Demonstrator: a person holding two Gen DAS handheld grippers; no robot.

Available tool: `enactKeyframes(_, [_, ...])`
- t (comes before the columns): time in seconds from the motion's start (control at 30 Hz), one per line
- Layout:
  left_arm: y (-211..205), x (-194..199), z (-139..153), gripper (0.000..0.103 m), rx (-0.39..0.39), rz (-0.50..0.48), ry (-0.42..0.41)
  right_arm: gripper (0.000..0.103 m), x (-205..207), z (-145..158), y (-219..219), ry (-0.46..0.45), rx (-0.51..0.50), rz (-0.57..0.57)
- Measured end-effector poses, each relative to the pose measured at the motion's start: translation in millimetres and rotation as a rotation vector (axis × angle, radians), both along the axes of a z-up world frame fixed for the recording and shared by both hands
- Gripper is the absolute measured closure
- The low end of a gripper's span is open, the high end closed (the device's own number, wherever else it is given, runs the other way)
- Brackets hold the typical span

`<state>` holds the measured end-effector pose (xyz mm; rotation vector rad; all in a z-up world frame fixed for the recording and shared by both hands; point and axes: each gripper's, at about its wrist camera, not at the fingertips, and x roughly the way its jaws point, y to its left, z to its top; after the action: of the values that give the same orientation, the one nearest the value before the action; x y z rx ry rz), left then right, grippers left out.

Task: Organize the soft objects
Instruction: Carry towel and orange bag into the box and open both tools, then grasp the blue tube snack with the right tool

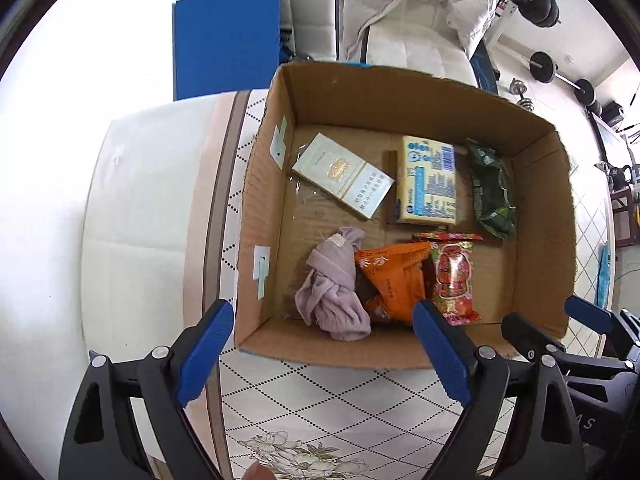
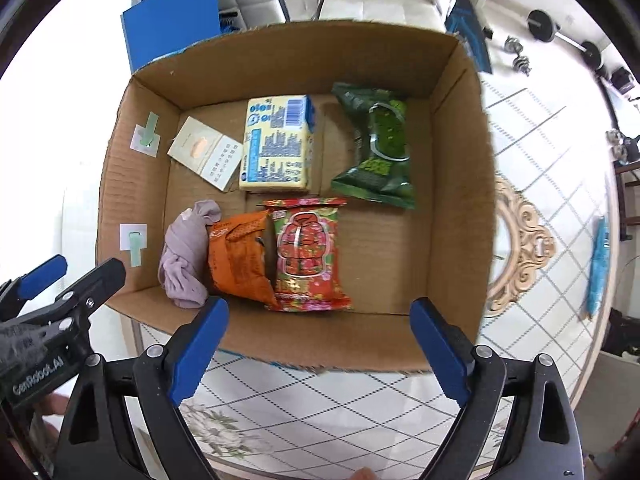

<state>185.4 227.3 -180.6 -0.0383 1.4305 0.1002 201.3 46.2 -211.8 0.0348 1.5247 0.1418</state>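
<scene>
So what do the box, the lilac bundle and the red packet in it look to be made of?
Box: corrugated cardboard, matte brown; fluting shows along its cut rim. Lilac bundle: soft knitted or fleecy cloth, matte, knotted into limp folds; which fibre, I can't tell. Red packet: thin plastic film, glossy, with light glare and crimped end seals.

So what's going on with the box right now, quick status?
Both grippers, left and right, open, empty, above the box. Purple cloth, orange packet and red packet side by side inside. Nothing in the way.
</scene>
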Motion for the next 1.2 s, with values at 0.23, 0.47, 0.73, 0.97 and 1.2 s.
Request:
enactKeyframes(0.23, [-12,-18,31,0.011,-0.023,0.025,-0.067,0.009,-19,35,-17,-0.065,0.036,0.004])
enactKeyframes(0.47, [-37,-24,65,0.011,-0.050,0.035,-0.137,0.009,-27,60,-64,-0.079,0.132,-0.049])
enactKeyframes(0.73, [-100,-7,42,0.011,0.016,0.048,-0.141,0.008,-27,31,-244,-0.032,0.063,-0.347])
enactKeyframes(0.97, [-156,19,-26,0.011,0.038,0.081,-0.051,0.008,-17,-58,-393,0.089,-0.078,-0.565])
enactKeyframes(1.2, [-189,41,-69,0.011,0.085,0.088,0.015,0.009,6,-130,-444,0.175,-0.078,-0.641])
